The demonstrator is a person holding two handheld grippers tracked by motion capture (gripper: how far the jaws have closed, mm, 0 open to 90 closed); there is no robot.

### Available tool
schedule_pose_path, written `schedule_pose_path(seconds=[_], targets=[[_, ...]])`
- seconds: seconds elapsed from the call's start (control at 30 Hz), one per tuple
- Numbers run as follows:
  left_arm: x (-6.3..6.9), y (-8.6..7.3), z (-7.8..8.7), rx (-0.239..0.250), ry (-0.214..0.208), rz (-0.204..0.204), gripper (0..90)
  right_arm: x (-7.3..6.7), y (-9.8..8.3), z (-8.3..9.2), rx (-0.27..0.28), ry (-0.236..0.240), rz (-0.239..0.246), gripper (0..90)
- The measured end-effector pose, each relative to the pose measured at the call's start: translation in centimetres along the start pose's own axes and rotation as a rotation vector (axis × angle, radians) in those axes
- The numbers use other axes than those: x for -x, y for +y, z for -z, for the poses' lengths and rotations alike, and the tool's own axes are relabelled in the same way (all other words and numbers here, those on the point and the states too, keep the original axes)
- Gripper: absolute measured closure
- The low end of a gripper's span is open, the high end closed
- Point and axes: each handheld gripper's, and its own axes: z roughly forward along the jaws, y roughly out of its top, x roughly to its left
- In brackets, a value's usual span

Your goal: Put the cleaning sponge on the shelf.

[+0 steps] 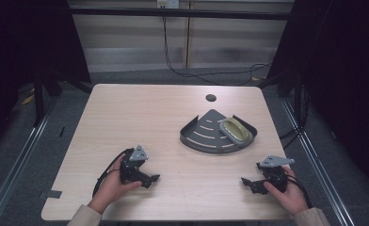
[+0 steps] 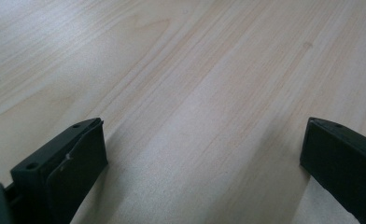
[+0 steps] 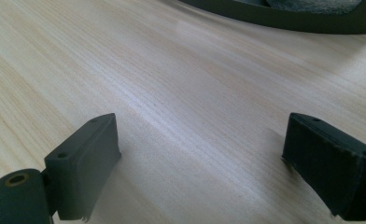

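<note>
Pale wood grain covers the table (image 1: 140,117), which stands on a grey floor with dark curtains at both sides of the high view and a black cable trailing along the far wall. Right of the frame's centre sits a dark grey fan-shaped rack (image 1: 202,134) with a pale oval dish (image 1: 236,130) lying in its right part. At the lower left, a hand holds the left gripper (image 1: 153,178) low over the wood; in the left gripper view its jaws stand spread wide with bare table between them. At the lower right, the right gripper (image 1: 245,181) lies well apart from the rack, its jaws likewise wide apart and holding nothing. The rack's curved edge (image 3: 284,21) crosses the top of the right gripper view.
</note>
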Motion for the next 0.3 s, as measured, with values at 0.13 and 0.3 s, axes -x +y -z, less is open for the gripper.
schedule_pose_path(seconds=[0.13,0.3], targets=[[0.0,0.0,0.0,0.0,0.0,0.0,0.0,0.0,-0.23,-0.03,0.021,-0.003,-0.002,9.9],[0.0,0.0,0.0,0.0,-0.001,0.0,0.0,0.0,-0.23,-0.03,0.021,-0.003,-0.002,9.9]])
